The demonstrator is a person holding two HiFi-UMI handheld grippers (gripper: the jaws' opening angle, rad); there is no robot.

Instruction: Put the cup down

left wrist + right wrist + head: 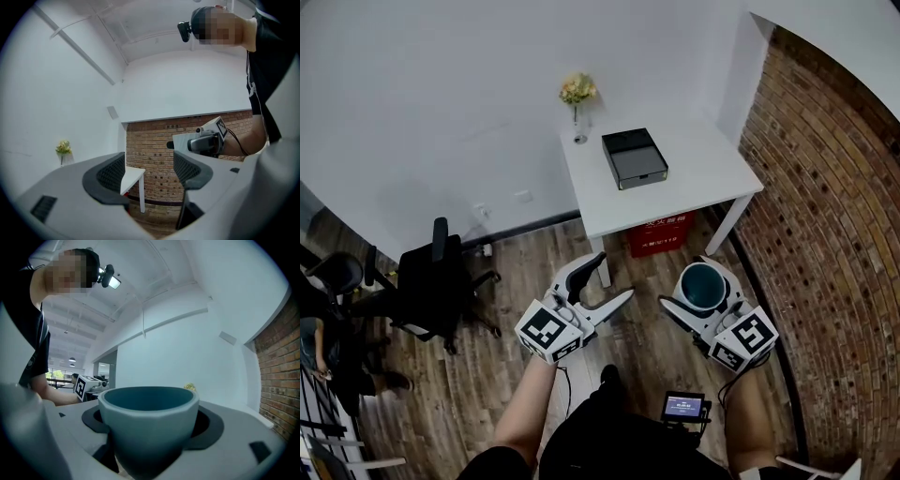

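Note:
A teal cup point(705, 283) sits between the jaws of my right gripper point(701, 294), which is shut on it and holds it upright above the wooden floor. In the right gripper view the cup point(147, 418) fills the middle, with the dark pads point(208, 425) against its sides. My left gripper point(613, 277) hangs beside it on the left, its jaws apart with nothing between them. In the left gripper view its pads point(111, 174) frame the white table point(133, 177) and the brick wall. The white table point(694, 183) stands ahead of both grippers.
On the table are a black box point(635, 157) and a small vase of flowers point(577, 98). A red box point(661, 234) sits under it. A brick wall point(825, 216) runs along the right. A black office chair point(431, 281) stands at the left.

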